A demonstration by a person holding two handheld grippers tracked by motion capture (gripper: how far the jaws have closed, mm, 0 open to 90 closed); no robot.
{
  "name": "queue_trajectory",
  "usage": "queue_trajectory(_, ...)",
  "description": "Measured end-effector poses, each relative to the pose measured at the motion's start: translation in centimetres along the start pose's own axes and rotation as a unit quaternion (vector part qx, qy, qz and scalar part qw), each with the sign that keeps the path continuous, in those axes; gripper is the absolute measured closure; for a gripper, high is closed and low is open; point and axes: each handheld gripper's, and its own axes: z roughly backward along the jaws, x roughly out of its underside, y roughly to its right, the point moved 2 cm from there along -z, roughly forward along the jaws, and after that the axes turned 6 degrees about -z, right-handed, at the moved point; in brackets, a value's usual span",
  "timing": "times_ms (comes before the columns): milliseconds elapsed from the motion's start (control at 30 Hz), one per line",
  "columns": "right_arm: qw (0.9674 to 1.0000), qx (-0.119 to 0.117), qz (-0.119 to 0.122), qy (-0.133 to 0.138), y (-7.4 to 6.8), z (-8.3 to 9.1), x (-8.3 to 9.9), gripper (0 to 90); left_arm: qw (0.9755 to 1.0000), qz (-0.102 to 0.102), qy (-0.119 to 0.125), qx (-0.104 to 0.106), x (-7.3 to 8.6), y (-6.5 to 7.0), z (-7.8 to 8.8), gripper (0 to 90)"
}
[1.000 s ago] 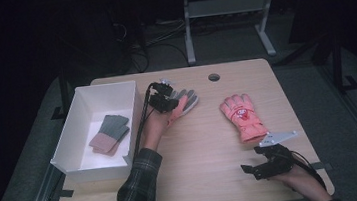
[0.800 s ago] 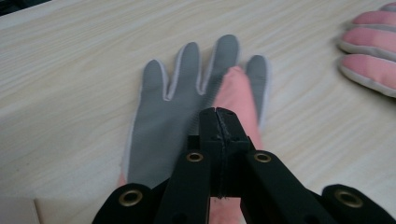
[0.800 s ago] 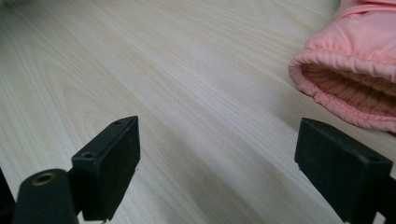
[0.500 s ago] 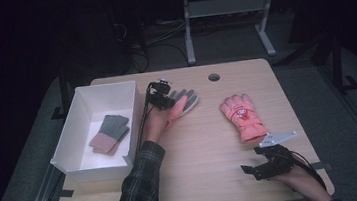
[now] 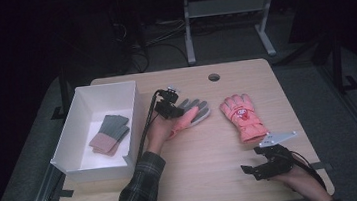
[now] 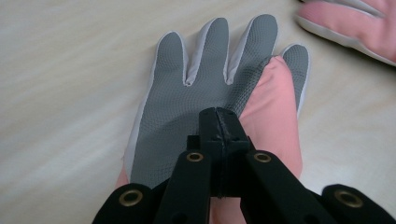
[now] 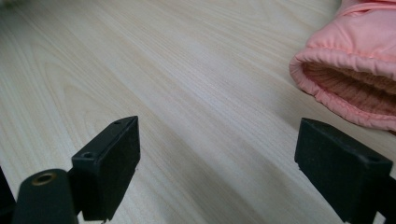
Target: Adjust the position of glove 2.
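Now grey-palmed glove (image 6: 196, 88) under closed left claw (image 6: 218, 122).

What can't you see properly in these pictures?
- Grey-palmed glove: in the left gripper view the shut left hand-held gripper covers its cuff.
- Pink glove: the right gripper view's edge cuts off its fingers.
- Folded gloves in the white box: high view, too small to show details.

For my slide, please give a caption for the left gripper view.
Shut left tongs over a grey-palmed pink glove on the wooden table.
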Motion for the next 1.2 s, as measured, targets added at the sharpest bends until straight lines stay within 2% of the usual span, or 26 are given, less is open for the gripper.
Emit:
queue_trajectory(200,1.0000,0.001,0.000,0.000,0.0,0.1,0.0,13.8,0.9995,-0.019,0.001,0.025,0.5,2.8,0.2,89.7)
queue_trajectory(333,1.0000,0.001,0.001,0.000,0.0,0.1,0.0,13.8,0.9990,-0.029,0.006,0.033,0.6,3.8,0.3,89.7)
queue_trajectory(433,1.0000,0.002,0.000,0.000,0.0,0.1,0.0,13.9,0.9990,-0.024,0.023,0.030,0.2,3.3,1.0,89.7)
queue_trajectory(533,1.0000,0.001,-0.001,0.000,0.0,0.1,0.0,13.9,0.9995,-0.020,0.022,0.004,-0.2,1.9,1.7,89.7)
queue_trajectory(600,1.0000,0.001,-0.001,0.000,0.0,0.1,0.0,13.9,0.9997,-0.013,0.012,-0.016,-0.2,0.6,1.7,89.7)
queue_trajectory(733,1.0000,0.001,-0.001,0.000,0.0,0.1,0.0,13.9,0.9992,-0.003,-0.016,-0.038,0.3,-0.8,0.6,89.7)
queue_trajectory(867,1.0000,0.002,0.003,0.001,0.0,0.1,0.0,13.9,0.9984,0.009,-0.045,-0.032,1.2,-1.1,-0.3,89.7)
queue_trajectory(1000,1.0000,0.001,-0.002,0.002,0.1,0.2,0.0,13.9,0.9985,0.011,-0.050,-0.022,2.0,-0.9,0.2,89.7)
queue_trajectory(1100,1.0000,0.002,0.000,0.002,0.1,0.2,0.0,13.9,0.9983,0.009,-0.057,-0.010,2.7,-0.2,0.7,89.7)
queue_trajectory(1133,1.0000,0.002,0.004,0.002,0.1,0.2,0.0,13.9,0.9982,0.005,-0.060,-0.002,3.0,0.1,0.9,89.7)
queue_trajectory(1200,1.0000,0.002,-0.003,0.003,-0.1,0.2,0.0,13.8,0.9977,-0.006,-0.067,0.010,3.5,1.0,1.2,89.7)
